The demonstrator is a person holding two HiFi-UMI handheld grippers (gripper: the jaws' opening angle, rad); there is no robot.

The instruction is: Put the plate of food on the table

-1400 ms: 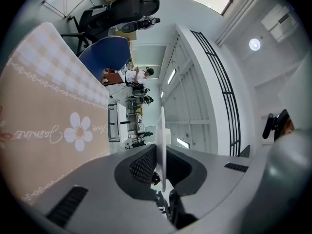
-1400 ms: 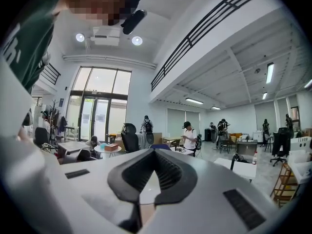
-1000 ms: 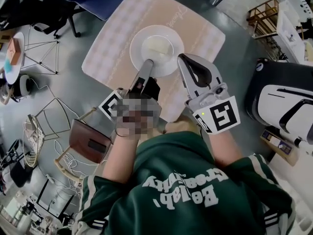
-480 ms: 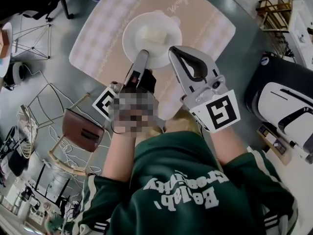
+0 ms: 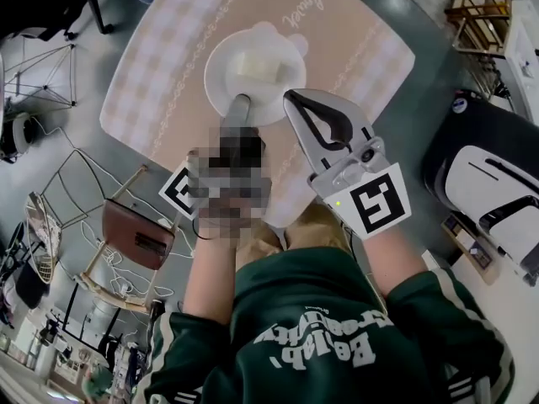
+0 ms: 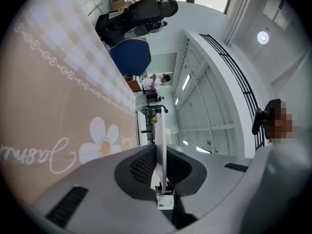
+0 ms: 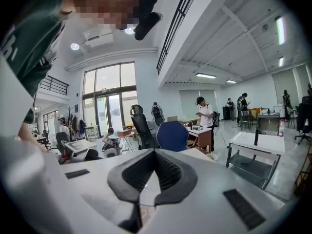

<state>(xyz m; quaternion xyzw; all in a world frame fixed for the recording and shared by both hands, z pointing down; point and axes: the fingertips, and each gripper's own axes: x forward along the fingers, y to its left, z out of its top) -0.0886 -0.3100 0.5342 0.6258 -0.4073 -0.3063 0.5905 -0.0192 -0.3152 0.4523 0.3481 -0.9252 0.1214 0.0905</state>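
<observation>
plate: white plate (image 5: 221,87) with pale food (image 5: 253,64), over the middle of the checked tabletop (image 5: 362,53) (resting or hovering, cannot tell) | left hand-held gripper (image 5: 242,104): clamped on the rim at the plate's 6 o'clock | right hand-held gripper (image 5: 291,99): jaws closed tip to tip, holding nothing, tips at the rim's 4 o'clock
</observation>
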